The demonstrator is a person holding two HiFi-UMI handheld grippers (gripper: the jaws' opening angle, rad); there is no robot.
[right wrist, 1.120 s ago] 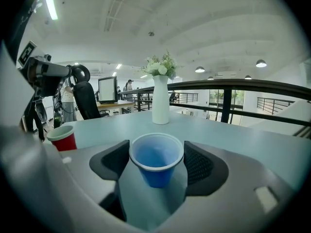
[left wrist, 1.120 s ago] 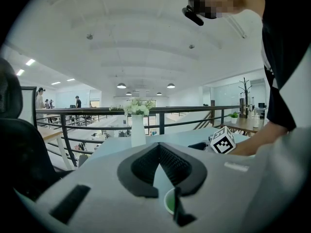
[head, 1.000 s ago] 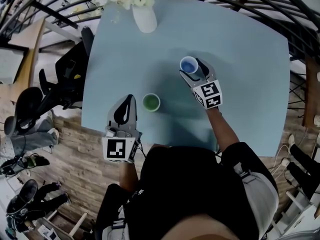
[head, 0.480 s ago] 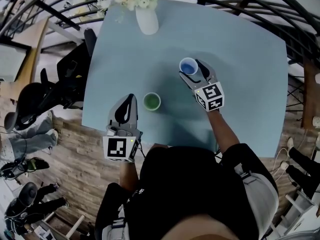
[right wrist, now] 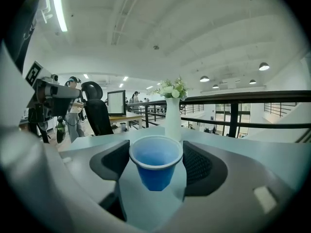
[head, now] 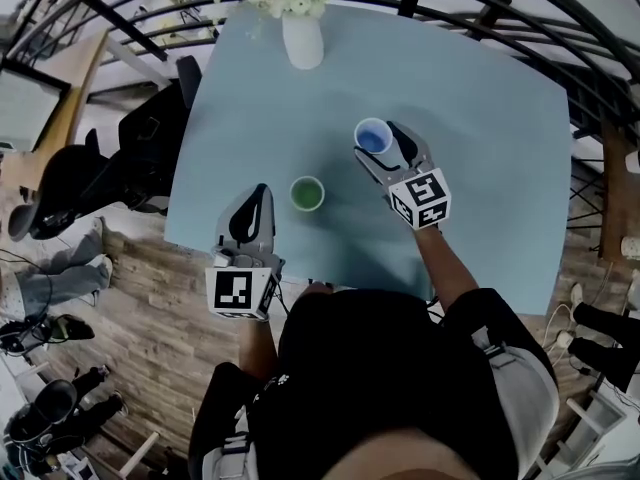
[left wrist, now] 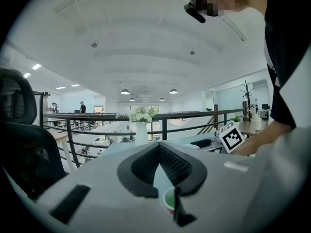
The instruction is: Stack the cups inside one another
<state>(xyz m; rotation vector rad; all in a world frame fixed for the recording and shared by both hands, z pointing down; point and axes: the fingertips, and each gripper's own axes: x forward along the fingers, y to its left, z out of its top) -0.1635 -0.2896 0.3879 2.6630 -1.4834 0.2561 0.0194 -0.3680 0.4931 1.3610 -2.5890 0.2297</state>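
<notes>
A blue cup (head: 373, 136) hangs a little above the pale blue table (head: 490, 118), with my right gripper (head: 381, 141) shut on it. In the right gripper view the blue cup (right wrist: 156, 166) sits upright between the two dark pads (right wrist: 111, 166), its rim touching both. A green cup (head: 307, 194) stands upright on the table to the left of and nearer than the blue one. My left gripper (head: 258, 198) rests near the table's front left edge, jaws shut and empty. In the left gripper view the green cup (left wrist: 168, 200) peeks out just right of the jaw tips (left wrist: 158, 146).
A white vase with flowers (head: 303, 38) stands at the table's far edge, beyond both cups. A black office chair (head: 150, 138) stands off the table's left side. A dark railing (head: 480, 8) runs behind the table. The person's body fills the near side.
My right gripper has risen a little with the blue cup and drifted slightly towards the green cup. The left gripper has barely shifted. The green cup has stayed put.
</notes>
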